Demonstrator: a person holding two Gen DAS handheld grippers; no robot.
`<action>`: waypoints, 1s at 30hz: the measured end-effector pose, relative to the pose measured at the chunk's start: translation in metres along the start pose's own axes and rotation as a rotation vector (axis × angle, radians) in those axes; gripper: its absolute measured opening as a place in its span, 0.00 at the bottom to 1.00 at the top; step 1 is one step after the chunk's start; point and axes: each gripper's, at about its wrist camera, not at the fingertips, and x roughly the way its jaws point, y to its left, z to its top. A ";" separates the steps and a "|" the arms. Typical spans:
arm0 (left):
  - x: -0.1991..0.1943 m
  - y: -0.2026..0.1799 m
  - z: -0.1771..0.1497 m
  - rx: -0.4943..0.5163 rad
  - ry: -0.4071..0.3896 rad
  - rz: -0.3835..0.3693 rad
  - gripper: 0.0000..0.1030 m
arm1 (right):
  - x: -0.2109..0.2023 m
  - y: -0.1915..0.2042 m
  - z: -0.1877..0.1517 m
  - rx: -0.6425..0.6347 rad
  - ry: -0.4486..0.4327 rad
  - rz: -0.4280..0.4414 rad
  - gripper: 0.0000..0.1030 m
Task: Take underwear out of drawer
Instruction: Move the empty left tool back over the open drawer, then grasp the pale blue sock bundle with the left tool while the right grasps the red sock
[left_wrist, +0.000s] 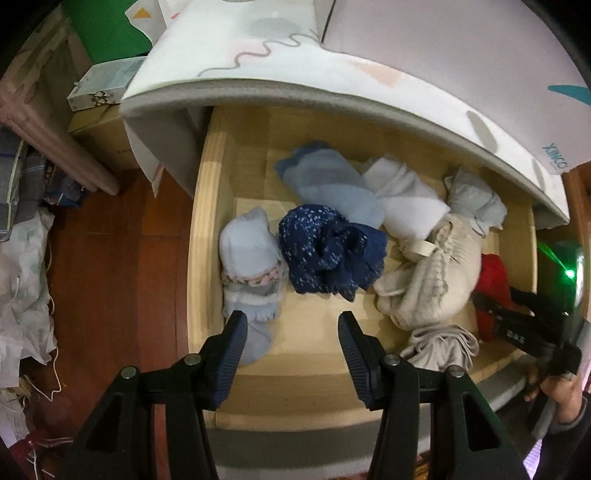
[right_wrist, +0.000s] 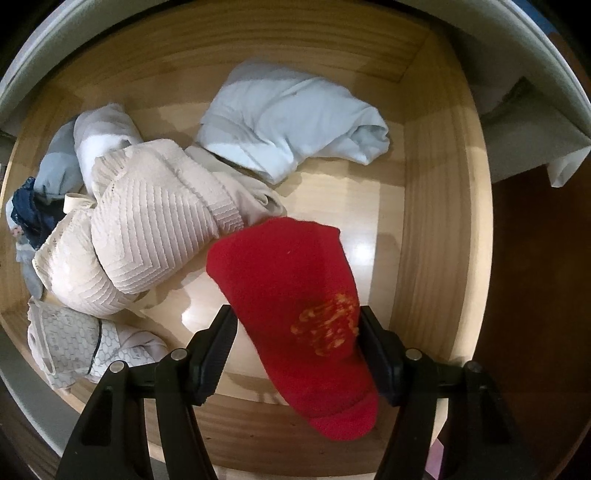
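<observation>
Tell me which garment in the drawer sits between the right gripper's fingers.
The red sock with the orange print. It alone lies between the right gripper fingers; the cream bra and pale blue bundle lie farther off.

drawer (right_wrist: 439, 229): wooden, open | underwear: beige ribbed piece (right_wrist: 147, 229) bunched mid-drawer; navy speckled piece (left_wrist: 328, 247) crumpled, left

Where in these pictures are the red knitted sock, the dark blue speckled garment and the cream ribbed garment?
red knitted sock (right_wrist: 291, 280), right wrist view, its plain upper part.
dark blue speckled garment (left_wrist: 325, 247), left wrist view, its crumpled middle.
cream ribbed garment (right_wrist: 147, 236), right wrist view, its ribbed front.
</observation>
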 end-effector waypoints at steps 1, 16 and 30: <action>0.003 0.000 0.001 -0.002 0.000 0.005 0.51 | -0.002 -0.001 -0.001 0.001 -0.003 0.003 0.61; 0.051 0.004 0.018 -0.043 0.026 0.044 0.51 | -0.013 -0.013 -0.001 0.005 -0.024 0.018 0.61; 0.064 0.011 0.024 -0.073 0.037 0.080 0.06 | -0.018 -0.018 -0.003 0.002 -0.030 0.026 0.63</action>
